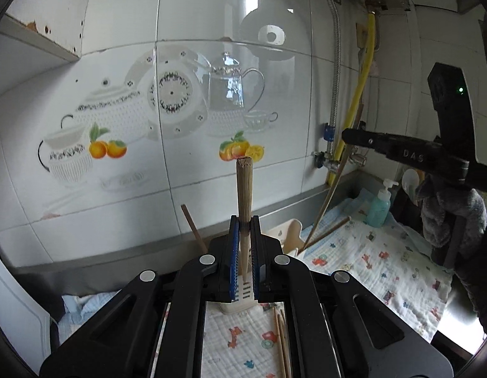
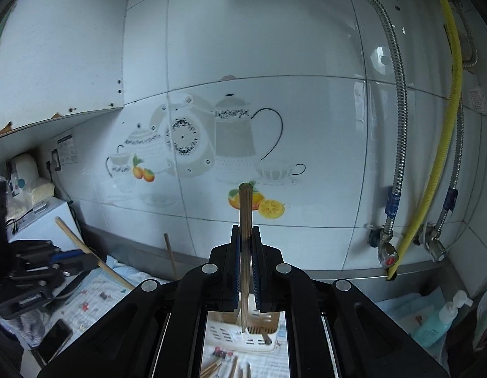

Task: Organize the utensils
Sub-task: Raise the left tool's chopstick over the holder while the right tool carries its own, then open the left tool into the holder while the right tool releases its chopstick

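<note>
Left gripper: your left gripper (image 1: 245, 220) is closed on a wooden chopstick (image 1: 244, 186), which stands upright between the blue pads and rises well past the fingertips.
Left chopstick's lower end: it drops behind the fingers toward the white slotted utensil holder (image 1: 243, 296) just below your jaws; you cannot tell whether the tip is inside.
Right gripper: your right gripper (image 2: 246, 230) is clamped on a second wooden chopstick (image 2: 245, 208), also upright, its top above the fingertips.
Right chopstick's lower end: the pointed tip hangs just over the cream slotted holder (image 2: 243, 334) beneath your fingers.
Loose chopsticks: several lie on the patterned cloth (image 1: 385, 261) below and right of your left gripper (image 1: 281, 340); more show at the bottom of the right wrist view (image 2: 218, 368).
Other utensils: a wooden handle (image 1: 193, 226) leans up just left of your left gripper's fingers.
Far right of the left gripper: a teal pump bottle (image 1: 380, 204) stands on the cloth by the wall.
Backdrop: tiled wall with teapot print (image 2: 230, 138) straight ahead of both grippers.
</note>
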A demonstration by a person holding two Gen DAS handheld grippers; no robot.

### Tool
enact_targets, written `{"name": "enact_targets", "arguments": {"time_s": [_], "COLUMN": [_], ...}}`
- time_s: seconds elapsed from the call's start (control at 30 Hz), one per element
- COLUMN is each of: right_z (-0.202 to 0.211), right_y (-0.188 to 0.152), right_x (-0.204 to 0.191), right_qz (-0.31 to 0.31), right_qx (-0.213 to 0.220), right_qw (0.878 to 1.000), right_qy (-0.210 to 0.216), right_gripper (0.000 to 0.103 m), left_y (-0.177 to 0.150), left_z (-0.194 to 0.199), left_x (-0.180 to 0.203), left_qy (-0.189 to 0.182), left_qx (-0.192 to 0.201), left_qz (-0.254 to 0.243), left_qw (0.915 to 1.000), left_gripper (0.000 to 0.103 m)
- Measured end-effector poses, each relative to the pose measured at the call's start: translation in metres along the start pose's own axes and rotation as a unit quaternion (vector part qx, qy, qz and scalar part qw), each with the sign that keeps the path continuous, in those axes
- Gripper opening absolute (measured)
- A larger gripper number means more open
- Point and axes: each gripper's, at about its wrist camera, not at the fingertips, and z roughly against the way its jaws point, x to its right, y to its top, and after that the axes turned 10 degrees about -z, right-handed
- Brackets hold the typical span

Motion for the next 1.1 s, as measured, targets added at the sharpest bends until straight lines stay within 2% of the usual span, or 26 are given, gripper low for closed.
{"name": "enact_targets", "arguments": {"time_s": [0.13, 0.27, 0.6, 0.8, 1.1], "right_z": [-0.018, -0.042, -0.067, -0.060, -0.025], "right_y": [0.001, -0.008, -0.043, -0.050, -0.047], "right_x": [0.005, 0.013, 0.023, 0.024, 0.024], "right_qz": [-0.004, -0.016, -0.010, -0.003, -0.001], "right_qx": [0.008, -0.016, -0.070, -0.071, -0.046], "right_qw": [1.000, 1.000, 0.997, 0.997, 0.998], "right_qy": [-0.013, -0.022, -0.032, -0.033, -0.040], "right_gripper": [0.006, 0.006, 0.007, 0.007, 0.014], "left_y": [0.014, 0.016, -0.013, -0.026, -0.021], "left_z": [0.000, -0.013, -0.070, -0.087, -0.062], "left_x": [-0.003, -0.007, -0.019, -0.024, -0.024], "left_qy": [0.012, 0.025, 0.004, -0.004, 0.002], "left_qx": [0.009, 0.004, -0.066, -0.082, -0.055], "left_qz": [-0.009, -0.007, 0.033, 0.054, 0.062], "left_qw": [0.9998, 0.9997, 0.9973, 0.9952, 0.9966], "left_gripper": [0.006, 0.006, 0.006, 0.007, 0.008]}}
